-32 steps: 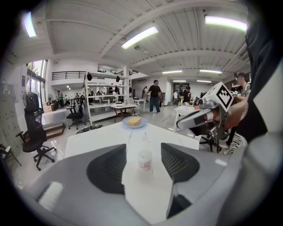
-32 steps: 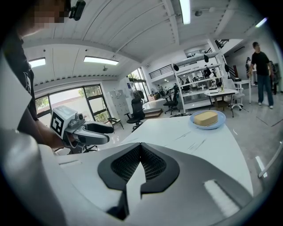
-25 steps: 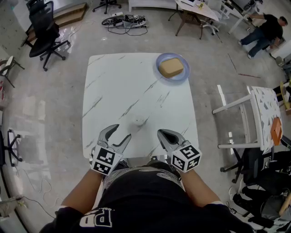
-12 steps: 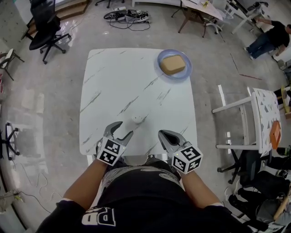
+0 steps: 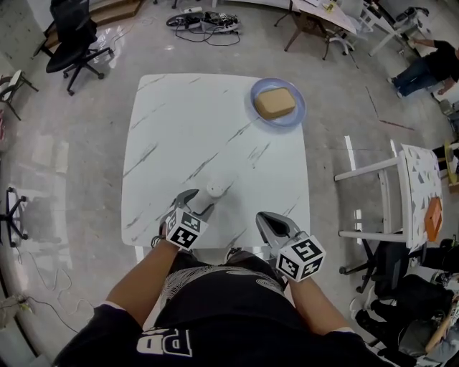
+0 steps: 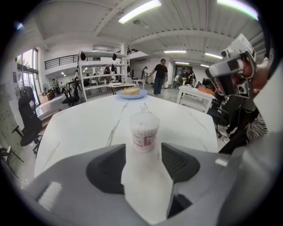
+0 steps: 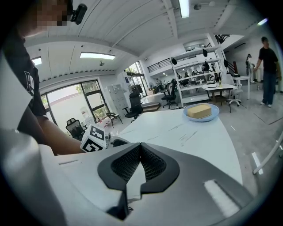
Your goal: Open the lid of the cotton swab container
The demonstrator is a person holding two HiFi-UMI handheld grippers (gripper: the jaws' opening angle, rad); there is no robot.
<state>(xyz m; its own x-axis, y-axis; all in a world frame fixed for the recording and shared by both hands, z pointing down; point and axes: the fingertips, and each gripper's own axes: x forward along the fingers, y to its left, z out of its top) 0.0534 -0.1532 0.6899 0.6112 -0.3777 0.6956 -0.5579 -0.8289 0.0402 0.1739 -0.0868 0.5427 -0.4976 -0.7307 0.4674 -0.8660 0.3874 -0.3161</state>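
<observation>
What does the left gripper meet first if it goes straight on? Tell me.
The cotton swab container. It stands upright on the table, ahead of the left gripper, in line with its open jaws. Exact depth is unclear.

White marble table [image 5: 193, 129], cotton swab container [image 5: 215, 189] upright, blue plate [image 5: 278, 123] far right

Floor [image 5: 64, 165] I see is glossy grey, reflecting light. White marbled worktop [image 5: 186, 122] at centre. 1 black office chair [image 5: 72, 34] upper left; cables [image 5: 204, 19] past the far edge; a 2nd white table [image 5: 419, 179] at right. Ceiling strip lights [image 6: 139, 9] on; tall windows [image 7: 70, 108]; open shelving [image 6: 101, 70] at the back.
</observation>
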